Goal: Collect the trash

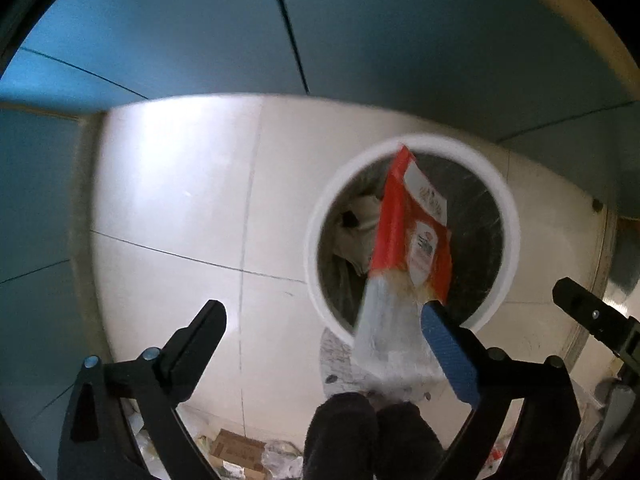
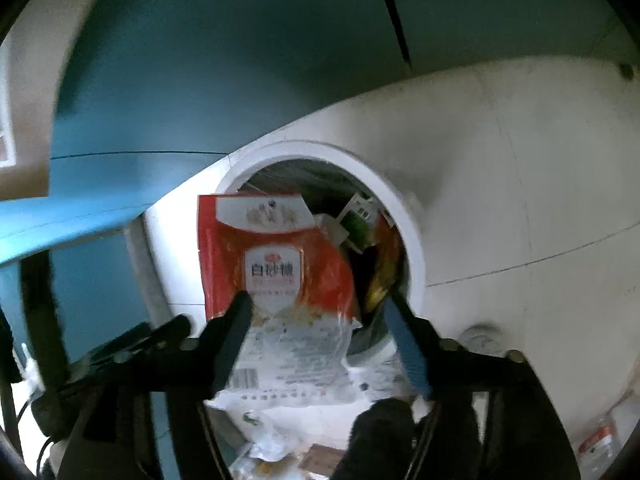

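Observation:
A red and clear plastic sugar bag (image 1: 404, 256) hangs in the air over the white round bin (image 1: 508, 220) on the tiled floor. In the left wrist view my left gripper (image 1: 320, 324) is open, and the bag lies beside its right blue pad. In the right wrist view the same bag (image 2: 276, 280) sits between the wide-open fingers of my right gripper (image 2: 316, 308), which do not clamp it. The bin (image 2: 412, 240) holds several wrappers and papers. The right gripper's fingertip (image 1: 576, 300) shows at the right edge of the left view.
Blue wall panels (image 1: 180, 32) stand behind the bin. More trash lies on the floor below: a cardboard box (image 1: 236, 452), crumpled plastic (image 2: 264, 448) and a plastic bottle (image 2: 600, 440). A printed paper (image 1: 340, 364) lies by the bin's base.

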Motion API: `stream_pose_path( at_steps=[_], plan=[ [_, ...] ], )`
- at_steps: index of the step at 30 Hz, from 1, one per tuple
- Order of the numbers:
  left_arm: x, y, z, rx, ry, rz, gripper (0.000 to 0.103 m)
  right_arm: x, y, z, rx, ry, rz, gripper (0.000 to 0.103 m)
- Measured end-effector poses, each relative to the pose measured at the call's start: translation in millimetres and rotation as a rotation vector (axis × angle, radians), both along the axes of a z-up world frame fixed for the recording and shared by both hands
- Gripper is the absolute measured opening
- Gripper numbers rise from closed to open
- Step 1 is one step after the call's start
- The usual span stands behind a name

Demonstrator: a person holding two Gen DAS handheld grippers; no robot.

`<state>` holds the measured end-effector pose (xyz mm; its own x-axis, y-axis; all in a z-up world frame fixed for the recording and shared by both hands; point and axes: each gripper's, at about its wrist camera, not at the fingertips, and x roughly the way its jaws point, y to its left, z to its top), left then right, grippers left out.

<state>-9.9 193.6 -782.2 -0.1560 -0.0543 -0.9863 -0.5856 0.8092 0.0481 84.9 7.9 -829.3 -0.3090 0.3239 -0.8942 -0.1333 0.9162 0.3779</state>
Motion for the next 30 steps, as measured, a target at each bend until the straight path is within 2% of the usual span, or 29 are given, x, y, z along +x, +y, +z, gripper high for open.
stream_pose_path(
  at_steps=[1, 3, 5, 11, 15, 20, 21, 30],
  plan=[
    [-3, 0, 16, 0.029, -0.017, 0.0, 0.1, 0, -1, 10, -0.002, -0.013, 0.011, 0.083],
    [-8, 5, 42, 0.085, -0.035, -0.012, 0.1, 1, -3, 29, -0.02, -0.047, 0.038, 0.095],
    [-15, -1, 75, 0.12, -0.055, -0.016, 0.1, -4, -7, 59, -0.052, -0.1, 0.075, 0.102],
    [-41, -22, 169, 0.139, -0.108, 0.008, 0.1, -28, -25, 153, -0.115, -0.217, 0.158, 0.103],
    [-59, -44, 240, 0.145, -0.149, -0.005, 0.1, -41, -32, 233, -0.131, -0.29, 0.203, 0.103],
    [-75, -62, 327, 0.11, -0.22, -0.023, 0.1, -54, -46, 341, -0.082, -0.337, 0.234, 0.103],
    [-78, -67, 353, 0.094, -0.244, -0.032, 0.1, -57, -48, 359, -0.066, -0.338, 0.235, 0.103],
    [-90, -86, 510, 0.0, -0.447, -0.117, 0.1, -80, -77, 549, 0.087, -0.348, 0.225, 0.103]
  ],
)
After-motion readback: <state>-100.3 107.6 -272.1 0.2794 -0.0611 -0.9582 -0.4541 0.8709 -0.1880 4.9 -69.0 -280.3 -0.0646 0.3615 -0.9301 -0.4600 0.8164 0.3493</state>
